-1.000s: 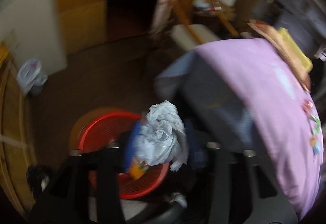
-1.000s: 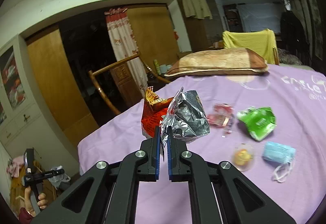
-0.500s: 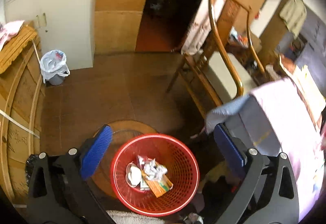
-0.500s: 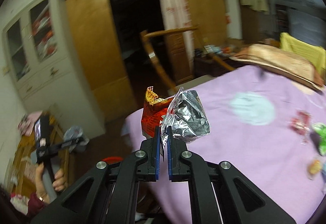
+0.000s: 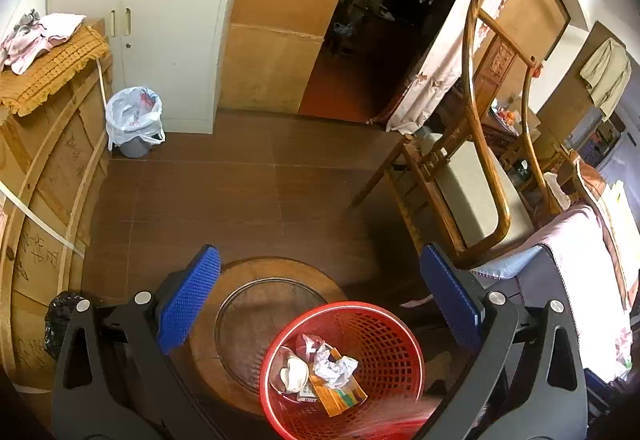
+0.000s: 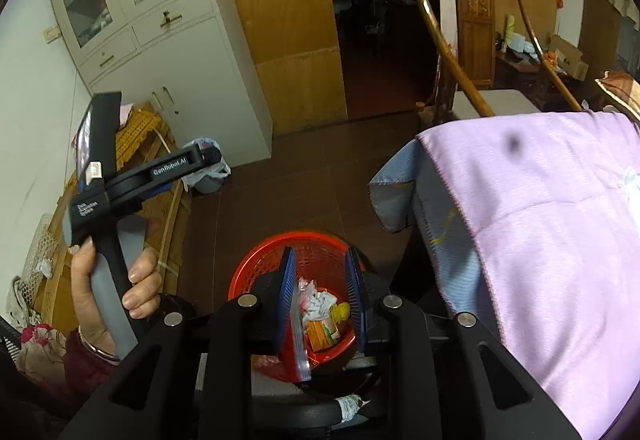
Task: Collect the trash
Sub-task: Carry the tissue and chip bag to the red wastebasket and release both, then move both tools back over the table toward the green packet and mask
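A red mesh waste basket (image 5: 376,324) stands on the floor by the bed and holds crumpled white paper (image 5: 334,364), an orange packet and other scraps. My left gripper (image 5: 320,304) is wide open and empty above it. In the right wrist view the basket (image 6: 260,268) lies below my right gripper (image 6: 320,300), which is open. A foil snack wrapper (image 6: 298,340) hangs edge-on against its left pad, over the basket. The left gripper's handle (image 6: 120,180) shows there in a hand.
A bed with a purple sheet (image 6: 560,240) is at the right. A wooden chair (image 5: 472,168) stands beyond the basket. A grey bin with a white bag (image 5: 134,120) is by the white cabinet (image 5: 160,20). A wooden crate (image 5: 44,180) is at the left.
My left gripper dropped the crumpled paper into the basket and stays open. My right gripper swung from the bed to above the basket and opened; the foil wrapper slips down from it.
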A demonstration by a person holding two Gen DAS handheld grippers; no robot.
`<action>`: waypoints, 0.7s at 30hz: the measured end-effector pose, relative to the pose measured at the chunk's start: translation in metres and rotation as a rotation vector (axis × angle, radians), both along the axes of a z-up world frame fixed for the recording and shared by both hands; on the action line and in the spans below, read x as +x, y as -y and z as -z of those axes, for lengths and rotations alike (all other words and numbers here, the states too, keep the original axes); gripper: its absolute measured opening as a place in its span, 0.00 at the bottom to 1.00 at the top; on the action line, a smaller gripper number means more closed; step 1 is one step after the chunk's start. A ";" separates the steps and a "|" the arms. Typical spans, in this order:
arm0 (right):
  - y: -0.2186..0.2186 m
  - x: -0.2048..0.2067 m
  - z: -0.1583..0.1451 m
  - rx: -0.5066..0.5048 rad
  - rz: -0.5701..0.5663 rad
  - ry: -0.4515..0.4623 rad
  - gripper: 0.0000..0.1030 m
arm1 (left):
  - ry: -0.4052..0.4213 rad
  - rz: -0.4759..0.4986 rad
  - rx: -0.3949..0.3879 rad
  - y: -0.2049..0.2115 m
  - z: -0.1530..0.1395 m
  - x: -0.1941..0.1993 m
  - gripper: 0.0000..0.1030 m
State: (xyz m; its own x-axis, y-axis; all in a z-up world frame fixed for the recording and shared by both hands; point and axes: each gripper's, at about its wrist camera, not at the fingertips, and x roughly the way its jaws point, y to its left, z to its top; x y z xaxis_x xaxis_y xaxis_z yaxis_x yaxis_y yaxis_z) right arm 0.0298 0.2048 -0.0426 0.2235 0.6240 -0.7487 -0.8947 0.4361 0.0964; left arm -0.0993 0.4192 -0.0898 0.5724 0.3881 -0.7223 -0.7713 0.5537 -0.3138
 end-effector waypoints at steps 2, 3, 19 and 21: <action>0.001 0.001 -0.002 0.006 0.008 -0.001 0.25 | 0.000 0.012 -0.001 0.000 0.000 0.001 0.94; 0.003 0.003 -0.003 0.009 0.014 -0.002 0.25 | -0.003 0.018 0.001 0.001 0.000 0.002 0.94; 0.127 0.032 -0.050 0.190 0.265 0.109 0.44 | 0.000 0.178 0.082 0.064 -0.031 0.025 0.94; 0.152 0.029 -0.058 0.230 0.314 0.149 0.54 | 0.001 0.208 0.101 0.078 -0.037 0.028 0.94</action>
